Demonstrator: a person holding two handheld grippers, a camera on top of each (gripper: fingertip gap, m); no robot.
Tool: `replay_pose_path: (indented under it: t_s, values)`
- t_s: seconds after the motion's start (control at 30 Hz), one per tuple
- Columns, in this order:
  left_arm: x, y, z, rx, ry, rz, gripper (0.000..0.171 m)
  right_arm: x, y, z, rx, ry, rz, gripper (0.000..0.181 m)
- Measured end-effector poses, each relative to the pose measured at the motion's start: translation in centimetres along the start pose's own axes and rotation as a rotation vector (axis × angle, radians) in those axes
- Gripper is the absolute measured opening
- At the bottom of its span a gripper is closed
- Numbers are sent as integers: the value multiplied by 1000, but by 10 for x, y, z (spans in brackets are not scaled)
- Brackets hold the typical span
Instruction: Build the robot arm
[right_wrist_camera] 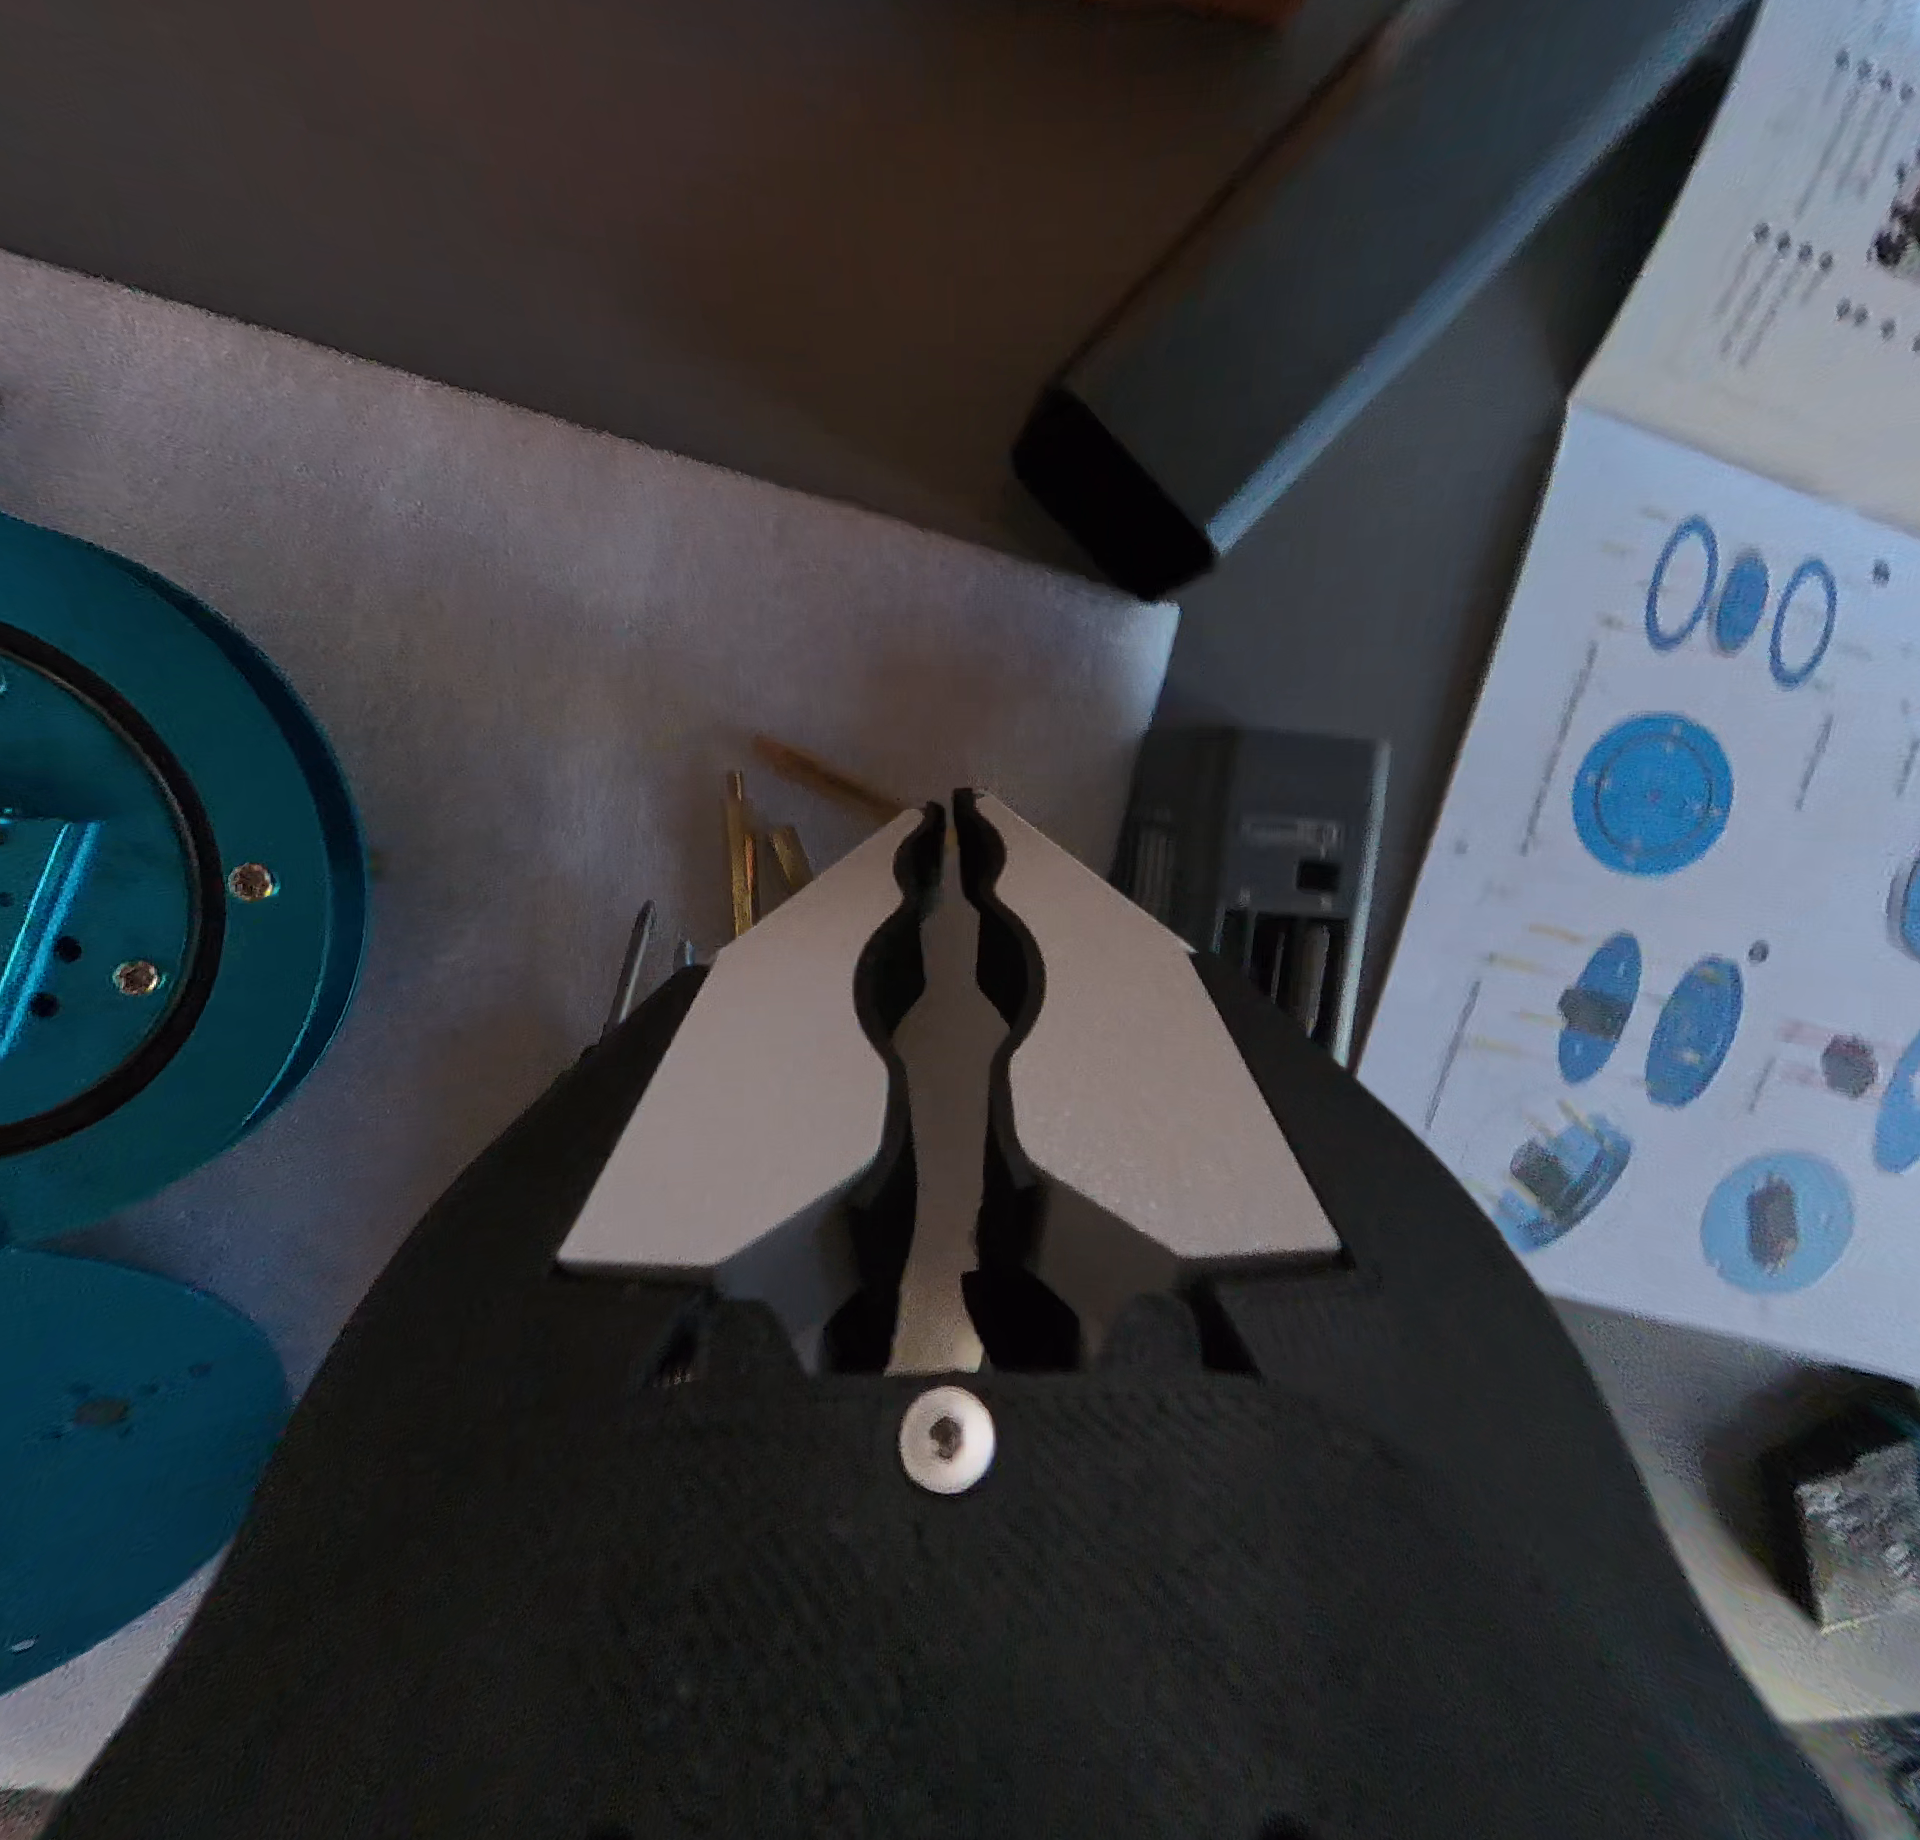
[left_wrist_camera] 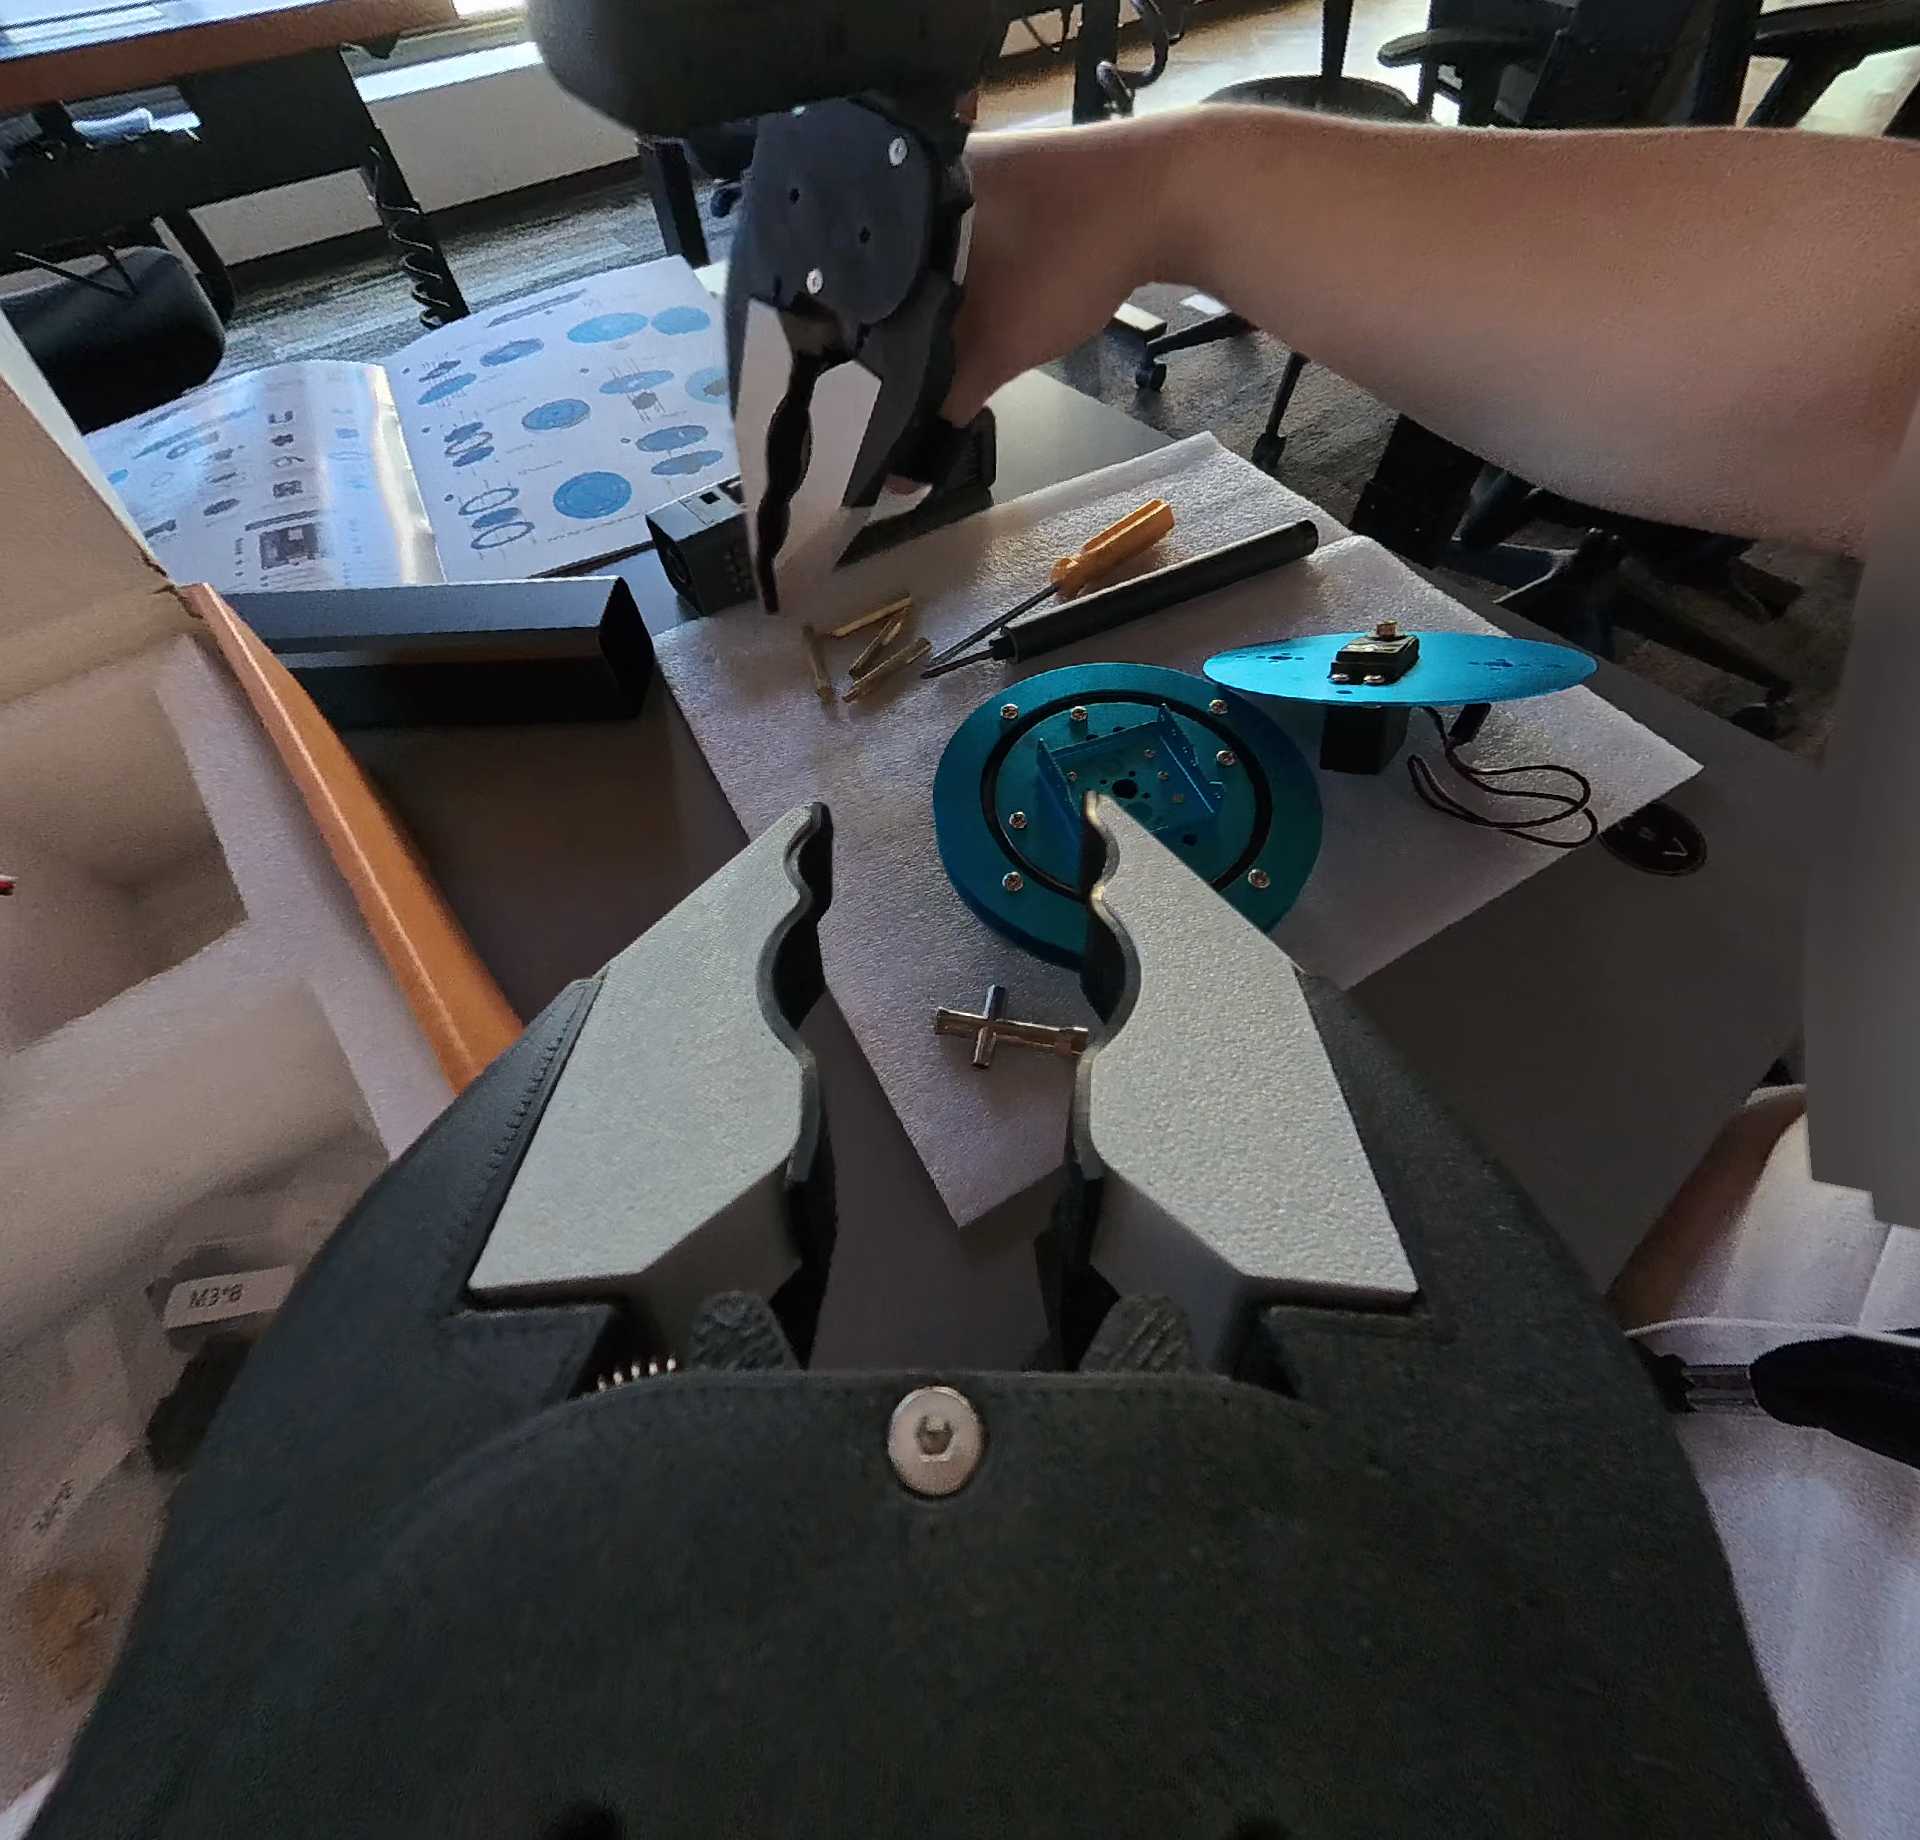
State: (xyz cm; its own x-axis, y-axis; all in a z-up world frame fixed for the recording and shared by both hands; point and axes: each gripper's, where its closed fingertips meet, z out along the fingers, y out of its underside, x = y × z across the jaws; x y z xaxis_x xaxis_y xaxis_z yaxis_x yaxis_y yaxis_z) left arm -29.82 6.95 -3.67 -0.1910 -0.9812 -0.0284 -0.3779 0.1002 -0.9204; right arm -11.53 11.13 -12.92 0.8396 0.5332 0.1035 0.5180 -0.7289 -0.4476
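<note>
My left gripper (left_wrist_camera: pixel 954 814) is open and empty. It hovers over a white foam sheet (left_wrist_camera: pixel 883 917), with its right fingertip in front of a blue ring assembly (left_wrist_camera: pixel 977 803). A small metal cross wrench (left_wrist_camera: pixel 1003 1034) lies just below the fingers. My right gripper (right_wrist_camera: pixel 951 803) is shut. Its tips point down at the foam beside several brass standoffs (right_wrist_camera: pixel 740 855), and one blurred standoff (right_wrist_camera: pixel 821 777) runs up to the tips. In the left wrist view the right gripper (left_wrist_camera: pixel 774 595) stands just left of the standoffs (left_wrist_camera: pixel 873 647), held by a person's arm (left_wrist_camera: pixel 1455 284).
A blue disc with a black servo and wires (left_wrist_camera: pixel 1455 668) stands right of the ring. A yellow-handled screwdriver (left_wrist_camera: pixel 1117 538) and a black one (left_wrist_camera: pixel 1164 585) lie behind. A long dark box (left_wrist_camera: pixel 436 627), a small black bit case (right_wrist_camera: pixel 1257 855), a printed sheet (right_wrist_camera: pixel 1714 855) and an orange-edged carton (left_wrist_camera: pixel 343 824) surround the foam. My hands' fingertips stand some 20 cm from each other. My right tips are about 20 cm from the small metal cross wrench (left_wrist_camera: pixel 1003 1034), my left tips only 10 cm.
</note>
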Motion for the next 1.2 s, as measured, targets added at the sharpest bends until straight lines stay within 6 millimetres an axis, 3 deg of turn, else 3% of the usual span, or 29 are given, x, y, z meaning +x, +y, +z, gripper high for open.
replay_pose_path:
  t_s: [0.13, 0.27, 0.53, 0.63, 0.73, 0.83, 1.0, 1.13, 1.2]
  values:
    - [-3, 4, -8, -3, -27, -16, 46, 0, 20, -10, 60, 5, 128, 13]
    - [-6, 9, -8, -9, -30, -52, 46, -6, 32, 0, 48, -6, 171, 17]
    - [-4, 13, -4, -34, -41, -57, 45, -11, 33, 4, 43, 16, 159, 6]
    - [-3, 20, -7, -46, -30, -81, 45, -10, 32, -10, 112, 109, 152, 6]
    - [2, 25, -9, -41, 8, -113, 43, -19, 22, -43, 253, 205, 170, 6]
    - [11, 23, -10, -19, 61, -122, 41, -42, 15, -86, 406, 295, 202, 6]
    - [44, 13, -3, 17, 222, -130, 37, -103, 13, -148, 653, 399, 288, 5]
    - [78, 3, 3, 34, 365, -126, 34, -161, 8, -178, 853, 393, 368, 5]
    - [95, -3, 4, 52, 445, -140, 31, -188, 0, -182, 924, 363, 387, 5]
